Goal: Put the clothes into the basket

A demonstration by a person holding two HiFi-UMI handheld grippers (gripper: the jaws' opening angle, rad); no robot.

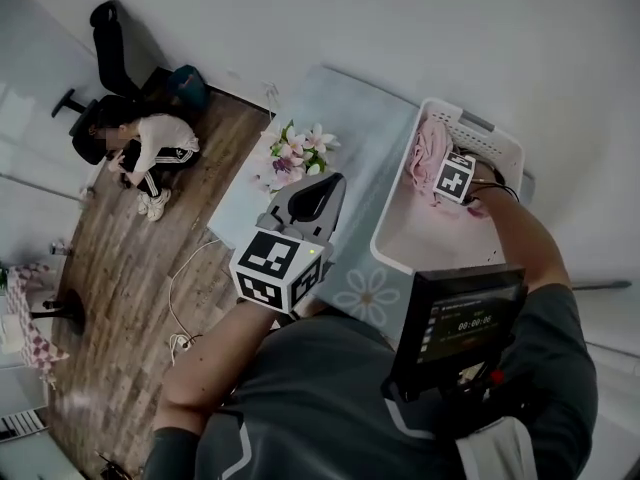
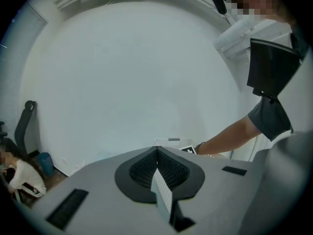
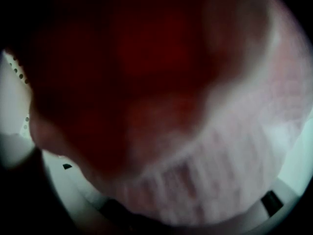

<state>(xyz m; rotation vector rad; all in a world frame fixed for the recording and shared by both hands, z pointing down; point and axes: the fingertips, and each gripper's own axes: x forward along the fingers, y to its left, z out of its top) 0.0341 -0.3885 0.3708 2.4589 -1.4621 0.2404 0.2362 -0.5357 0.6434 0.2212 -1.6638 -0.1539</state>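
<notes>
Pink clothes (image 1: 428, 154) inside white basket (image 1: 398, 200)

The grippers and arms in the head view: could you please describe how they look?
The left gripper is a grey shell with a black teardrop-shaped inset, carrying a white cube of black square markers. The right gripper shows only such a cube. The person wears a dark grey short-sleeved shirt, with a thin dark wristband on the right.
</notes>
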